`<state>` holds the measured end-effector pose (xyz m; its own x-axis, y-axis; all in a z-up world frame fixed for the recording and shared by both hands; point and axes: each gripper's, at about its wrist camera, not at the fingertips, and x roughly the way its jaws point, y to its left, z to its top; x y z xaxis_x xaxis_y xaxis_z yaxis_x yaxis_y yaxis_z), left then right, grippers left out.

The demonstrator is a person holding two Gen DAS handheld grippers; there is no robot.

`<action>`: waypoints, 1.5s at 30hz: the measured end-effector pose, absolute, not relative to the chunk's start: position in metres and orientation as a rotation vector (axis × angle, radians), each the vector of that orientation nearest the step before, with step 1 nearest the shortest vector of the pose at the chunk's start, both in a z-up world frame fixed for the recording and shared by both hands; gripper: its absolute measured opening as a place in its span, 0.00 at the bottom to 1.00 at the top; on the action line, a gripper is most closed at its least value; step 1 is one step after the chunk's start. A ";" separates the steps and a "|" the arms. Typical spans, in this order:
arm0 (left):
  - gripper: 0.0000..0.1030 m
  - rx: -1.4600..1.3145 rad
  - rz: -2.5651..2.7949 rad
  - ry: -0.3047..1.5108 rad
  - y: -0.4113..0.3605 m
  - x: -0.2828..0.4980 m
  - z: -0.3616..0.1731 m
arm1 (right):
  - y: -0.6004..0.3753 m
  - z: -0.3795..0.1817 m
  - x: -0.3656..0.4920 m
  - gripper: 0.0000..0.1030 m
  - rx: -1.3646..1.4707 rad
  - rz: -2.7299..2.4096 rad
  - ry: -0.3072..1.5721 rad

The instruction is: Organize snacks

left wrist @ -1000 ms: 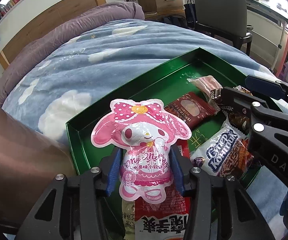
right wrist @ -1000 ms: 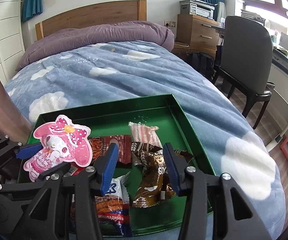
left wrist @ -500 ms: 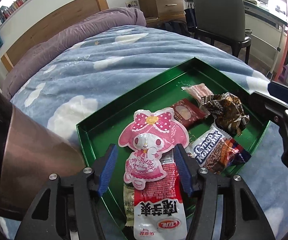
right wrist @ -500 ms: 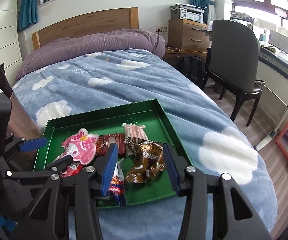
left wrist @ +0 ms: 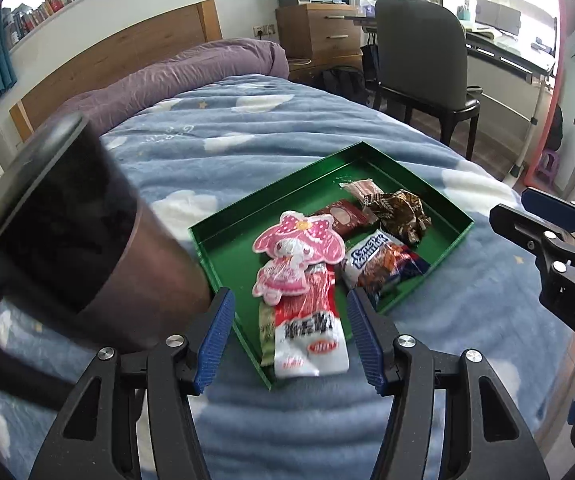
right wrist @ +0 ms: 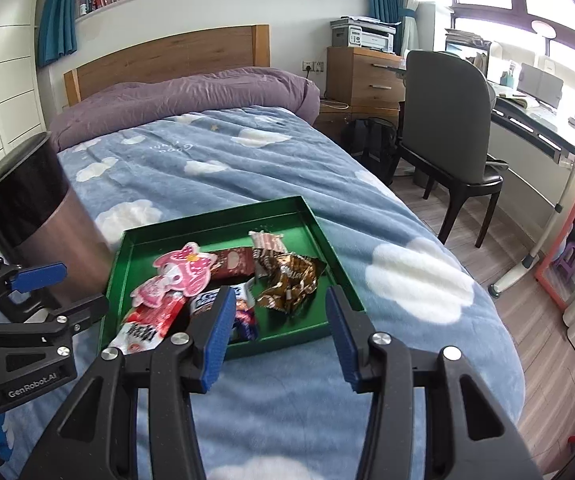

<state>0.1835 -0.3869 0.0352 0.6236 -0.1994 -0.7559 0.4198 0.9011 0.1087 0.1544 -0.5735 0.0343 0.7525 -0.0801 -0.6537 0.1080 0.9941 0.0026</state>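
You are over a bed [right wrist: 271,168] with a cloud-print blanket; a green tray [right wrist: 135,240] lies on it. In the tray, the pink character packet [left wrist: 297,256] rests atop a red-and-white packet [left wrist: 311,332] that seems to overhang the rim. Your left tool [left wrist: 289,336], jaws just widened, holds nothing. Your right tool [right wrist: 279,332] stands open, empty, nearer you than the tray.
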 end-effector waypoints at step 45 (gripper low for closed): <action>0.62 0.067 -0.065 0.694 -0.114 0.017 0.076 | -0.345 0.074 0.026 0.86 -0.039 0.140 0.672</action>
